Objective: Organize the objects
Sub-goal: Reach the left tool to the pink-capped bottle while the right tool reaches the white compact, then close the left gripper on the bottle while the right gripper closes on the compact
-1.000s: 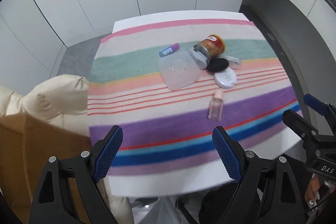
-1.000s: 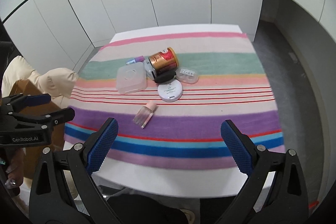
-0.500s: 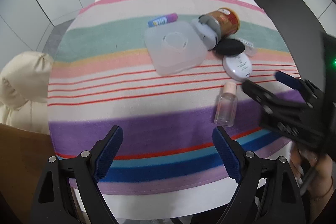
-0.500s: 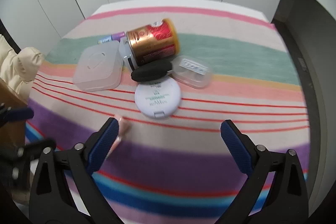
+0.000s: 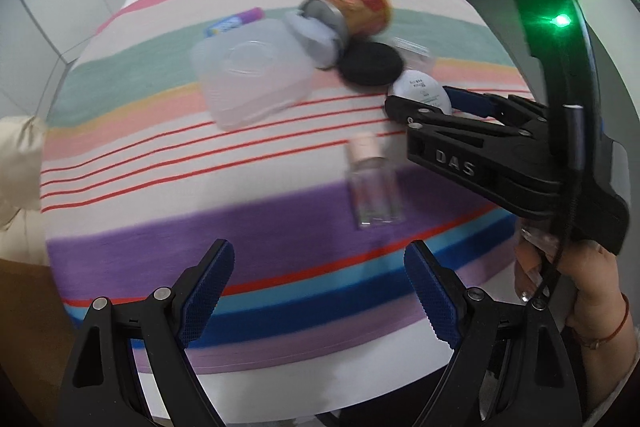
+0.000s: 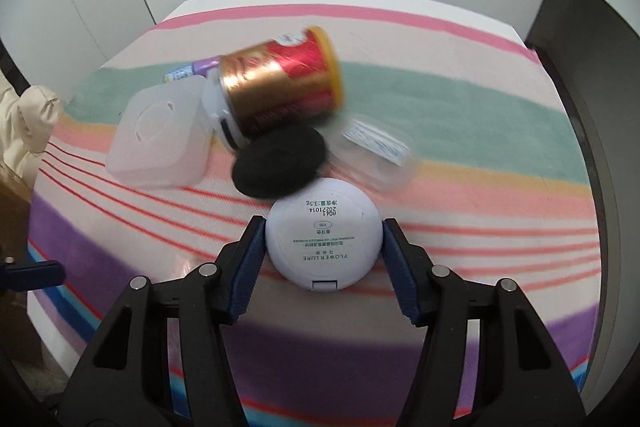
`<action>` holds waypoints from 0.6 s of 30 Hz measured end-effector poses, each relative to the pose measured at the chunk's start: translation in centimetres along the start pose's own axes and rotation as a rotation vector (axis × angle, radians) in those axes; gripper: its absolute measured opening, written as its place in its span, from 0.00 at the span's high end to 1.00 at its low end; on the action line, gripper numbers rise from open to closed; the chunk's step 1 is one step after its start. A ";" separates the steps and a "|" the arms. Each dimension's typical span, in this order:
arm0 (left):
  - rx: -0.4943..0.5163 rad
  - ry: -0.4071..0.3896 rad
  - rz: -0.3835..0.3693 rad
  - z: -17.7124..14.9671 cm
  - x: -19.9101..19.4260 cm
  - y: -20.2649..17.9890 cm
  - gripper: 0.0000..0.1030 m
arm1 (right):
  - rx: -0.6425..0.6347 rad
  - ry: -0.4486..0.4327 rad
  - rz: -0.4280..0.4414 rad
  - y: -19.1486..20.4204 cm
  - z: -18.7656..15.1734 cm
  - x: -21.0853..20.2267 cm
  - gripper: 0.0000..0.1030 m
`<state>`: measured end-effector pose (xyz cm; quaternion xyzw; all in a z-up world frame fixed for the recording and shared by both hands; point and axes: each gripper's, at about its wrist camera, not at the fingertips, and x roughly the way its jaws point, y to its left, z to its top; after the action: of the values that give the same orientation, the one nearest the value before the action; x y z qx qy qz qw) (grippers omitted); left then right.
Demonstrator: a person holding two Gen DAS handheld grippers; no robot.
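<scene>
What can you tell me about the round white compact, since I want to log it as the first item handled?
The round white compact is a flat disc of smooth plastic, lying closed on the striped cloth, printed underside up, with a small clasp on its near edge. The right gripper brackets it, its jaws having just been closing, blue pads at both sides. Its far edge meets the black puff.

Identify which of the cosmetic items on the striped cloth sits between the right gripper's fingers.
The round white powder compact: the right gripper, whose jaws have just been closing, brackets its sides. The black puff and the clear pink-capped bottle lie outside.
</scene>
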<state>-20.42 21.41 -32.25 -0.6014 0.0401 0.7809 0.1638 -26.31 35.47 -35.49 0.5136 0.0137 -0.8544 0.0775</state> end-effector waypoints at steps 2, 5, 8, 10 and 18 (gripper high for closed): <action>0.014 0.000 -0.005 0.2 0.3 -1.0 0.14 | 0.021 0.000 0.007 -1.2 -1.1 -1.1 0.41; 0.016 -0.010 0.014 1.0 1.1 -2.0 0.14 | 0.023 -0.001 -0.021 -2.2 -2.3 -2.9 0.41; -0.049 -0.008 0.036 2.3 2.6 -2.1 0.14 | 0.030 0.002 -0.038 -2.9 -3.0 -3.7 0.41; -0.073 0.015 0.062 2.9 3.6 -2.1 0.16 | 0.048 0.007 -0.037 -3.5 -3.3 -4.1 0.41; -0.021 -0.063 0.131 3.3 3.7 -3.6 0.73 | 0.071 -0.003 -0.033 -4.4 -3.4 -6.2 0.41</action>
<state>-23.15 26.44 -34.39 -0.5742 0.0661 0.8090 0.1071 -21.11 40.88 -31.92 0.5146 -0.0081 -0.8562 0.0453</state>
